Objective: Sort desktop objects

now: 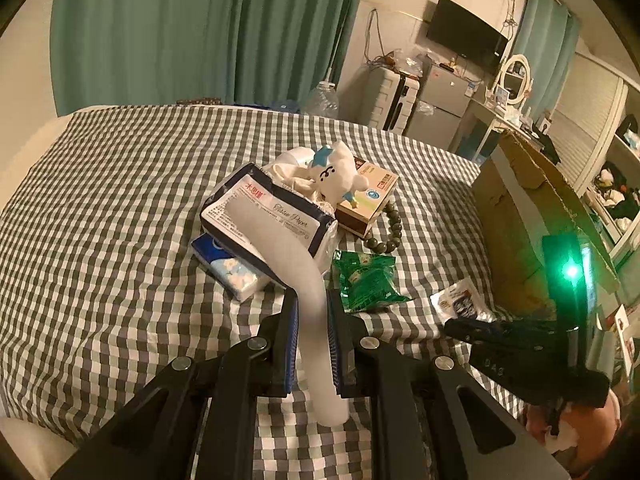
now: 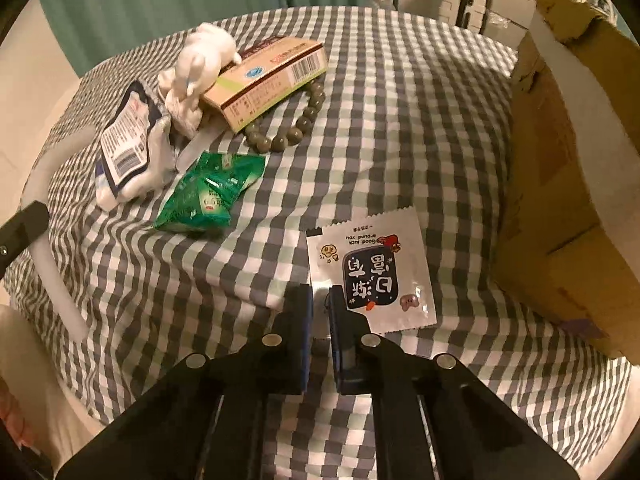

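Left wrist view: the left tongs (image 1: pixel 312 300) are clamped on a white tube (image 1: pixel 296 276), a long curved piece that runs forward over the tissue pack (image 1: pixel 264 212). The tube looks light and smooth, likely slippery, so a grip near its middle is judged safest. Beside the pack lie a plush (image 1: pixel 340 176), a carton (image 1: pixel 368 200), beads (image 1: pixel 390 232) and a green packet (image 1: pixel 366 280), all on the checked bed (image 1: pixel 120 200).

Right wrist view: the right tongs (image 2: pixel 320 300) are nearly closed on the left edge of a white sachet (image 2: pixel 372 272), which lies flat near the cardboard box (image 2: pixel 560 200). A thin, floppy, crinkly thing it is judged; an edge pinch suits it. Well away from the box, the green packet (image 2: pixel 208 196) waits.
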`<state>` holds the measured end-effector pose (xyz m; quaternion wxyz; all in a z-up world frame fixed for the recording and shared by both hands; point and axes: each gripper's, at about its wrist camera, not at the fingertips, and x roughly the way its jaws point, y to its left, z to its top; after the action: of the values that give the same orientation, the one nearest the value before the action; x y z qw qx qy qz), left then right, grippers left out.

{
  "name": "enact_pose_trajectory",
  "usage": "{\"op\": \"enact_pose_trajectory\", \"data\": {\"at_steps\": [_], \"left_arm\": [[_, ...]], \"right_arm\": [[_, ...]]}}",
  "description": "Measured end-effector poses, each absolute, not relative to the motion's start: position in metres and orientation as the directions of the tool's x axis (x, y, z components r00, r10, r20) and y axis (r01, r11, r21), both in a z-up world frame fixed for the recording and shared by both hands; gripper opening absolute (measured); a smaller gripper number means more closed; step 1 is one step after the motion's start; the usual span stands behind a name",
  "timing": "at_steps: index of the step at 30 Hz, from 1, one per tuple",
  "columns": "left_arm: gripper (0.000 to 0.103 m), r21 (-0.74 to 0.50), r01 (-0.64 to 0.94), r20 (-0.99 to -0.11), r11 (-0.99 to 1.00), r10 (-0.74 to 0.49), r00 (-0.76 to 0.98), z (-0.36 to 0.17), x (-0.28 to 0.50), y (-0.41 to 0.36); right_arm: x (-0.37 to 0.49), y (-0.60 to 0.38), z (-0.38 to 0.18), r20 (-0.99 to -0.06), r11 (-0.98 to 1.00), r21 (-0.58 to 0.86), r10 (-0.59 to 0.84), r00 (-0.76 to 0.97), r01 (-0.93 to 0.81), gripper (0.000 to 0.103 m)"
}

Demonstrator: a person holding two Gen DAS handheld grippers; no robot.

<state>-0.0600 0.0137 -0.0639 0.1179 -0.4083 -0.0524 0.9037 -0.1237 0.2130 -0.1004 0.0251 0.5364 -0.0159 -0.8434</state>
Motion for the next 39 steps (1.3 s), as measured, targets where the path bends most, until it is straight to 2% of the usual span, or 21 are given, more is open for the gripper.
{"op": "enact_pose_trajectory", "data": {"at_steps": [2,3,6,12,15,18,20,23,28,39], "left_arm": [[0.013,-0.192,-0.165,-0.728,-0.967,0.254,-0.637,-0.065,-0.060,0.013],[0.013,-0.195,-0.164,-0.730,-0.967,0.255,-0.634,-0.065,-0.060,0.013],[0.013,-0.197,-0.161,-0.733,-0.967,0.255,-0.631,-0.066,-0.060,0.014],[0.013,-0.195,-0.166,-0.739,-0.967,0.256,-0.623,-0.068,-0.062,0.014],[0.013,-0.192,-0.168,-0.742,-0.967,0.254,-0.620,-0.069,-0.062,0.014],[0.013,-0.191,-0.168,-0.742,-0.967,0.254,-0.620,-0.068,-0.062,0.014],[0.014,-0.193,-0.166,-0.741,-0.967,0.254,-0.621,-0.068,-0.062,0.013],[0.013,-0.186,-0.168,-0.740,-0.968,0.250,-0.624,-0.067,-0.062,0.014],[0.013,-0.180,-0.172,-0.735,-0.969,0.249,-0.631,-0.062,-0.060,0.014],[0.013,-0.175,-0.189,-0.715,-0.966,0.256,-0.651,-0.044,-0.054,0.022]], "right_arm": [[-0.120,0.214,-0.093,-0.885,-1.000,0.029,-0.029,-0.465,0.006,0.072],[-0.118,0.215,-0.089,-0.873,-1.000,0.024,-0.022,-0.487,0.002,0.075],[-0.119,0.221,-0.083,-0.856,-0.999,0.046,-0.037,-0.516,-0.006,0.075],[-0.134,0.233,-0.106,-0.895,-0.998,0.010,0.015,-0.447,-0.056,0.075],[-0.139,0.231,-0.109,-0.899,-0.998,-0.006,0.031,-0.438,-0.059,0.070],[-0.140,0.234,-0.109,-0.898,-0.997,-0.009,0.041,-0.437,-0.075,0.054],[-0.139,0.242,-0.109,-0.899,-0.996,0.007,0.034,-0.437,-0.092,0.036],[-0.139,0.256,-0.105,-0.893,-0.990,0.076,-0.014,-0.451,-0.119,0.026],[-0.132,0.260,-0.091,-0.868,-0.989,0.088,-0.018,-0.496,-0.117,0.003],[-0.111,0.252,-0.060,-0.820,-0.982,0.168,-0.092,-0.565,-0.084,0.003]]}}
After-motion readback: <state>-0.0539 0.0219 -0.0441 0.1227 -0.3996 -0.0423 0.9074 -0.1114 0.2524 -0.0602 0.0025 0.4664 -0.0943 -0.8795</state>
